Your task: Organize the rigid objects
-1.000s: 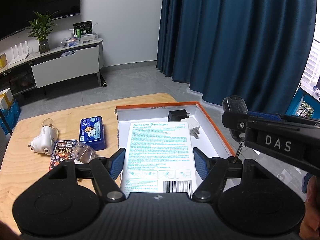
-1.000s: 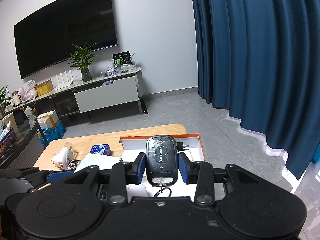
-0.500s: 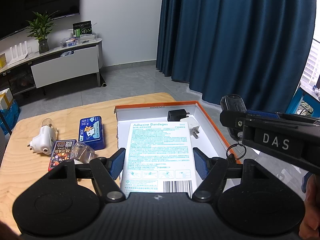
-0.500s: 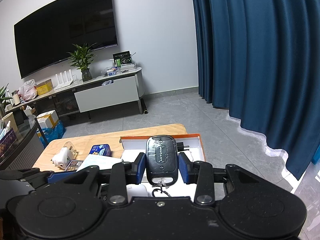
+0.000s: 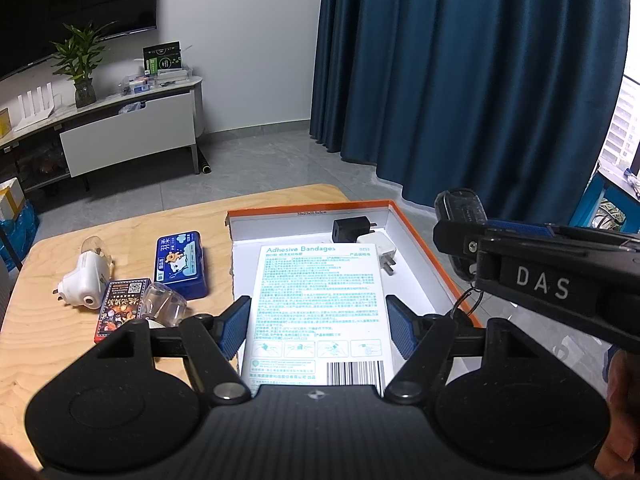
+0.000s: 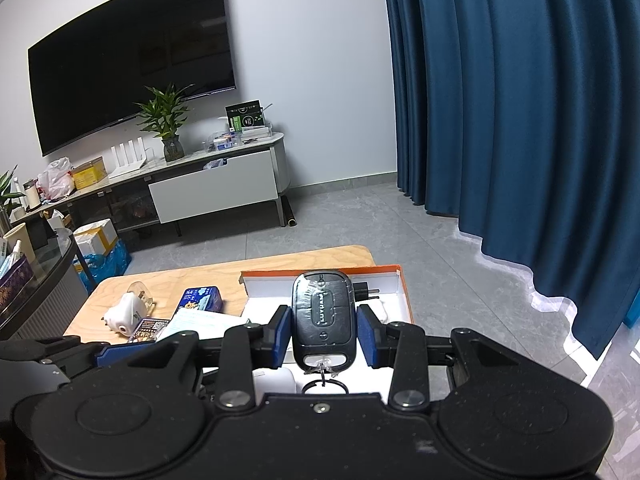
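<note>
Remote fob (image 6: pixel 323 316) sits clamped between the right gripper (image 6: pixel 323 334) fingers, above the orange-rimmed box (image 5: pixel 434 254). The left gripper (image 5: pixel 318 330) fingers grip the bandage packet (image 5: pixel 318 304) over that box. Left on the wooden surface (image 5: pixel 52 344) lies a blue tin (image 5: pixel 182 266); curtains (image 6: pixel 520 100) hang far right.

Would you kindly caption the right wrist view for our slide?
Right gripper holds a black oval remote fob above the orange-rimmed white box.
</note>
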Demonstrator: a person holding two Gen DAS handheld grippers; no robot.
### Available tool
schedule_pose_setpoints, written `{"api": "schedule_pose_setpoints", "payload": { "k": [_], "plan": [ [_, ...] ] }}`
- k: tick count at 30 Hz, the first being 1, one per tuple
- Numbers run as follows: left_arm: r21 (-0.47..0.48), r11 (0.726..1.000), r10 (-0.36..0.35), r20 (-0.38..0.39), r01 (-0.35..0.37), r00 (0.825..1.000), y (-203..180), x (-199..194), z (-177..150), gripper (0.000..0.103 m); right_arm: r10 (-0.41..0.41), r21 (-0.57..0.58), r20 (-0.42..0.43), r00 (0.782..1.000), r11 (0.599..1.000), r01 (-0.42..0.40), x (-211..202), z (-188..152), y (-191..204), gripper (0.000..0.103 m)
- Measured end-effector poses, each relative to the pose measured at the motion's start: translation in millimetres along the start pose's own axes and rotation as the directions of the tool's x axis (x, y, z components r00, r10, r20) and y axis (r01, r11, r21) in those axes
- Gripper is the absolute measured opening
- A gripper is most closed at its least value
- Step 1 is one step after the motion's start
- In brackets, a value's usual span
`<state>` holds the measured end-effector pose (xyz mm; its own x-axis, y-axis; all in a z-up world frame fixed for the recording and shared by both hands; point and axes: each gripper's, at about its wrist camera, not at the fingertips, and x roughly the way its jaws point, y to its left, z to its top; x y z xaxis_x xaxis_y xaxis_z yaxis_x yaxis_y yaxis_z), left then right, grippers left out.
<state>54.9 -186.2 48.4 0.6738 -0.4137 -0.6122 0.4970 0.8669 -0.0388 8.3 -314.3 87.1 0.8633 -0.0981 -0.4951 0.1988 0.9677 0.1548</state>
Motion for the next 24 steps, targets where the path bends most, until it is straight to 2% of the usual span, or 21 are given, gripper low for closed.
{"api": "schedule_pose_setpoints", "payload": {
  "k": [24],
  "plan": [
    [0.005, 1.0, -0.004, -0.003, 0.004, 1.0, -0.6, -1.4, -1.3, 0.071, -0.001, -0.001, -0.001, 1.0, 1.0, 0.001, 3.1, -4.1, -1.9, 0.044]
  ]
}}
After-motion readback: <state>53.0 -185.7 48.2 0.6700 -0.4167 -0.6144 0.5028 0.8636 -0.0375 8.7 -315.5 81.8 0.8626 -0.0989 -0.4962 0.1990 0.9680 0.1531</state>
